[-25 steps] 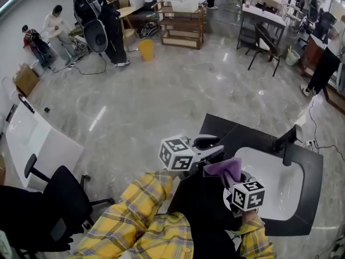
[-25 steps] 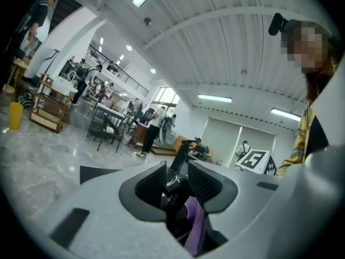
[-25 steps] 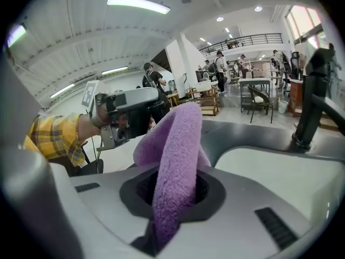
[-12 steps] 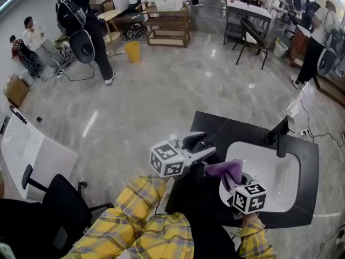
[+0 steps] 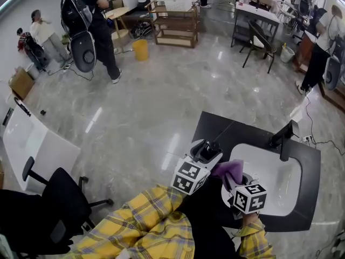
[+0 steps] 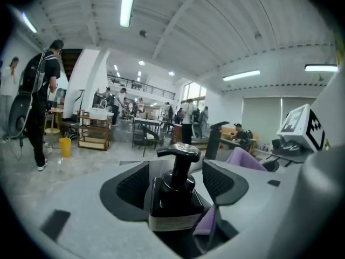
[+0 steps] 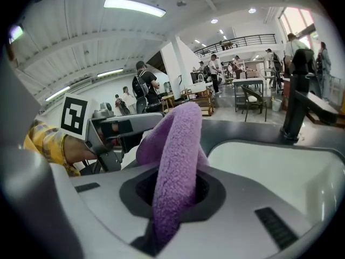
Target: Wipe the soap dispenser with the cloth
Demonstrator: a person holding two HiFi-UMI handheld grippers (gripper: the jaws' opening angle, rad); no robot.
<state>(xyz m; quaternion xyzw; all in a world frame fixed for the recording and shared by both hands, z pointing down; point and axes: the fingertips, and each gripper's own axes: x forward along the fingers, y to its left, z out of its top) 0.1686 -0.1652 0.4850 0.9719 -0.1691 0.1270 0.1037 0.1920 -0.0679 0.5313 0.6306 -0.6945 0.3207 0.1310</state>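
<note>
At the sink rim (image 5: 257,149), right gripper (image 7: 172,192) slants downward.

A purple cloth (image 7: 178,139) tight between the right gripper (image 7: 173,190) jaws; white sink (image 7: 269,166) beyond.

Lower end of cloth (image 7: 176,144) inside right gripper (image 7: 173,190)

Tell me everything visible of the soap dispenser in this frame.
Glossy black squarish soap dispenser with a black pump head on a narrow neck and a pale band round its base. It stands upright between the jaws of the left claw, which have just been opening and stand apart from it. A fold of purple cloth lies beside its lower right side.
</note>
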